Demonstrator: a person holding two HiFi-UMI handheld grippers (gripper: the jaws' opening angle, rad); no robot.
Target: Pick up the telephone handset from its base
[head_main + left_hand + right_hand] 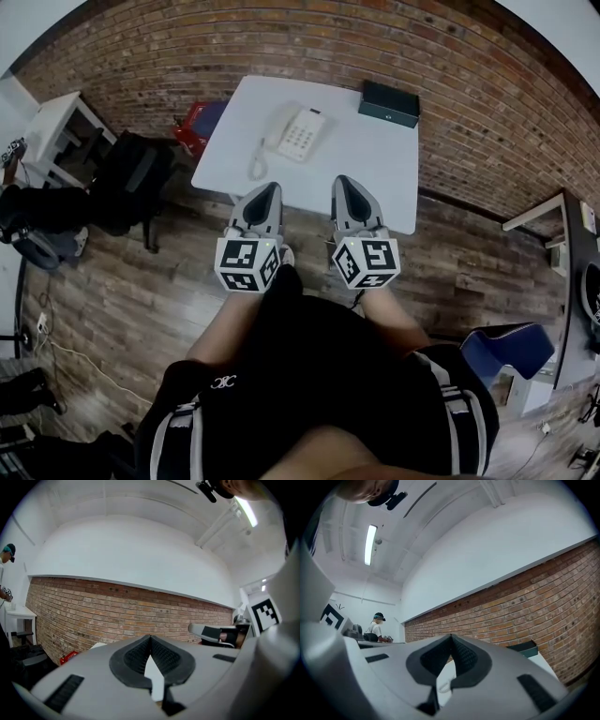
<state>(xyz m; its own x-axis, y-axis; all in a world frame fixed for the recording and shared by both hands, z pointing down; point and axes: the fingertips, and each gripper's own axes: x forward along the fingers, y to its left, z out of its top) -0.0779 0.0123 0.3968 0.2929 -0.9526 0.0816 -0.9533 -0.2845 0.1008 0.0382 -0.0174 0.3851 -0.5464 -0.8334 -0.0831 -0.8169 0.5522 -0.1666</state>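
Note:
A white telephone (298, 134) sits on the white table (375, 178), towards its far left. Its handset (276, 127) rests on the base's left side, and a coiled cord (256, 166) trails towards the near edge. My left gripper (273, 187) and right gripper (342, 180) are side by side at the table's near edge, short of the phone, both shut and empty. In the left gripper view the left gripper (150, 637) has its jaws together, with only a sliver of table showing behind them. In the right gripper view the right gripper (451, 636) also has its jaws together, with a bit of cord behind.
A dark green box (389, 103) lies at the table's far right corner by the brick wall (281, 47). On the floor to the left are a red item (200, 120) and a black bag (131, 173). A blue chair (511, 352) stands at the right. A person (376, 629) stands far off.

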